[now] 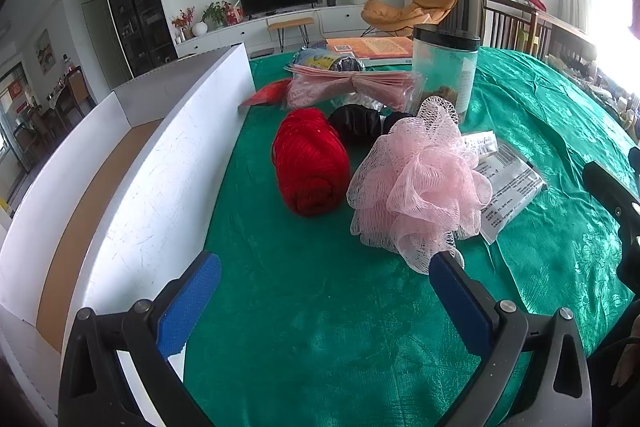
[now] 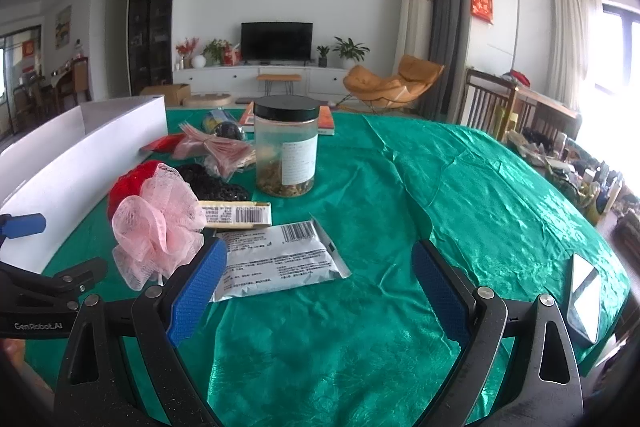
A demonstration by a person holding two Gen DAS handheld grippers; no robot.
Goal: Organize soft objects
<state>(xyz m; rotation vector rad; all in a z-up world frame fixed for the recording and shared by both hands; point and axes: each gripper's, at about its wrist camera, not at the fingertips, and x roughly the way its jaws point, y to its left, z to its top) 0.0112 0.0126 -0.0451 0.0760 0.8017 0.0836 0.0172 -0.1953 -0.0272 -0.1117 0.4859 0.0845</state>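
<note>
**Both claws wide, nothing held**

The left claw [image 1: 324,291] and right claw [image 2: 320,279] hover over the green-clothed surface [image 2: 460,195] — jaws spread, empty. The pink bath pouf [image 1: 420,179] sits just beyond the left claw, touching the red yarn ball [image 1: 310,163] — a white box [image 1: 160,163] stands alongside.

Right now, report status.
Both tools open, empty. Pink bath pouf loose beside left tool; right tool over cloth. White box left, path clear.
</note>
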